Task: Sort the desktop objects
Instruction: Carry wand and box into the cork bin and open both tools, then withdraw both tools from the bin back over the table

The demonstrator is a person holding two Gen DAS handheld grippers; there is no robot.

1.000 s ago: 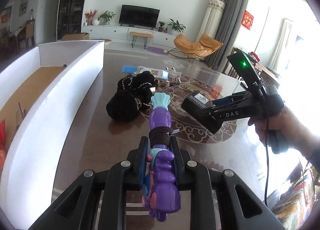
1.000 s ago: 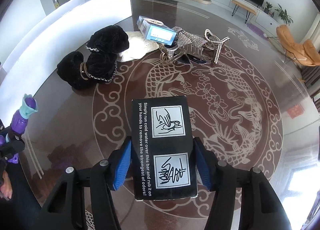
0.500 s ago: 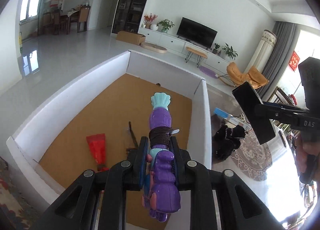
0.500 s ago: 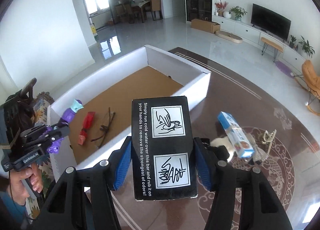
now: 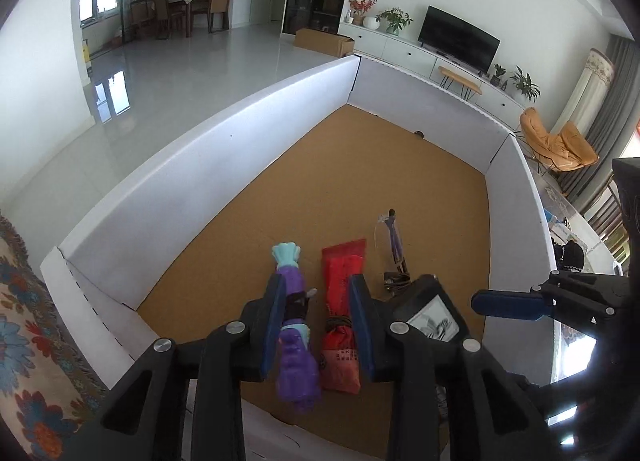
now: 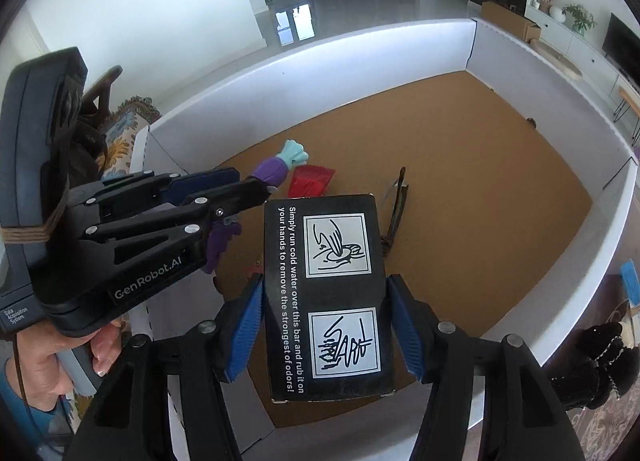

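Observation:
Over the near end of the white-walled box [image 5: 200,181], my left gripper [image 5: 317,281] has its jaws opening. The purple toy arm with a teal hand [image 5: 298,361] leans on the left pad, and the right pad stands clear of it. In the right wrist view the left gripper [image 6: 256,185] comes in from the left with the purple toy [image 6: 272,173] at its tips. My right gripper [image 6: 326,281] holds a black printed box [image 6: 324,293] above the box floor. Its blue pads are still on the box's sides as the jaws begin to ease apart.
A red packet [image 5: 344,265] and a pair of glasses [image 5: 394,245] lie on the brown box floor. A black plush dog [image 6: 592,357] sits on the dark patterned table outside the right wall. A floral cloth [image 5: 24,321] lies beyond the left wall.
Both grippers swung from the patterned table to over the white box. The left jaws, shut on the purple toy before, have parted. The right gripper still carries the black box.

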